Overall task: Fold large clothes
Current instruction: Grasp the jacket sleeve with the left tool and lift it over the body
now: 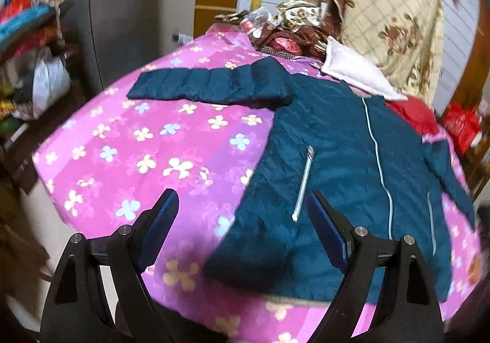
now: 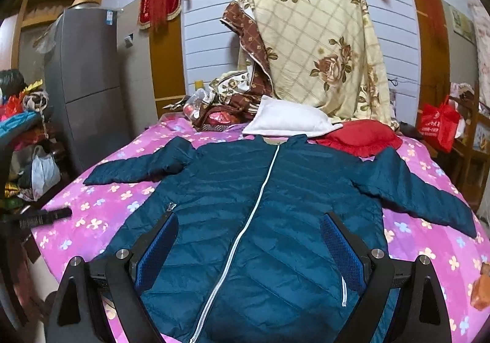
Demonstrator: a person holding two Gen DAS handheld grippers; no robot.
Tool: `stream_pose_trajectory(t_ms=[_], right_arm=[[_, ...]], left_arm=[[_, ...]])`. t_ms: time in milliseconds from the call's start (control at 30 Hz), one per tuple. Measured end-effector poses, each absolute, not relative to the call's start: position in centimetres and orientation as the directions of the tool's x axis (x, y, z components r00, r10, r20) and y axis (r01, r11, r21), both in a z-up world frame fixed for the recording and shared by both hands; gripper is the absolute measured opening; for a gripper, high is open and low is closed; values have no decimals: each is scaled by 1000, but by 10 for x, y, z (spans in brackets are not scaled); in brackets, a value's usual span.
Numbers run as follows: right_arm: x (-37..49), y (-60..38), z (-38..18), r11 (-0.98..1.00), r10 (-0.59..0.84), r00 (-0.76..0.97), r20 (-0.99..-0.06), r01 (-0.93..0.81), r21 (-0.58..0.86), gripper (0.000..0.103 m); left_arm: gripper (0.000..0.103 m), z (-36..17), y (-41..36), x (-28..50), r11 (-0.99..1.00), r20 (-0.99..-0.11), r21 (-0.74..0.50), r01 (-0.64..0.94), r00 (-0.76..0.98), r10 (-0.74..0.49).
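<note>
A dark teal quilted jacket (image 2: 275, 205) lies flat and zipped, front up, on a bed with a pink flowered cover (image 2: 107, 199), sleeves spread to both sides. In the left wrist view the jacket (image 1: 337, 165) fills the right half, its left sleeve (image 1: 211, 85) stretched across the cover. My left gripper (image 1: 242, 211) is open and empty above the jacket's lower left edge. My right gripper (image 2: 249, 232) is open and empty above the jacket's lower front, a finger on either side of the white zipper (image 2: 245, 229).
A white pillow (image 2: 288, 120), a red cushion (image 2: 361, 137) and a pile of floral bedding (image 2: 318, 45) lie at the head of the bed. A grey fridge (image 2: 88, 76) and cluttered shelves (image 2: 24, 140) stand left. A red bag (image 2: 438, 125) hangs right.
</note>
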State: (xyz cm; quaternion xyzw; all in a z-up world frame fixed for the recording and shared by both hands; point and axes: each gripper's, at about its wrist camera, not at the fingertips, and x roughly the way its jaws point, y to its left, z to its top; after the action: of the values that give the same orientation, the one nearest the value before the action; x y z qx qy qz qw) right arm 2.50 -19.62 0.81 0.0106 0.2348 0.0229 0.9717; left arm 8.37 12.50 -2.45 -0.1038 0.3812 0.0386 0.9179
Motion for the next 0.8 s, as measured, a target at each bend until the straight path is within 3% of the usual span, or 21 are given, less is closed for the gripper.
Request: stream_pose_trajectory(t_ms=[267, 600, 800], right_arm=[[48, -216, -25, 998, 23, 837, -546, 15, 66, 92], [74, -241, -58, 991, -18, 784, -620, 95, 91, 92], [85, -252, -72, 991, -77, 755, -651, 131, 35, 92]], left_arm=[[86, -18, 223, 166, 929, -682, -259, -264, 731, 18], [86, -87, 324, 277, 676, -690, -618, -401, 689, -223], [86, -120, 332, 321, 612, -651, -691, -385, 700, -294]])
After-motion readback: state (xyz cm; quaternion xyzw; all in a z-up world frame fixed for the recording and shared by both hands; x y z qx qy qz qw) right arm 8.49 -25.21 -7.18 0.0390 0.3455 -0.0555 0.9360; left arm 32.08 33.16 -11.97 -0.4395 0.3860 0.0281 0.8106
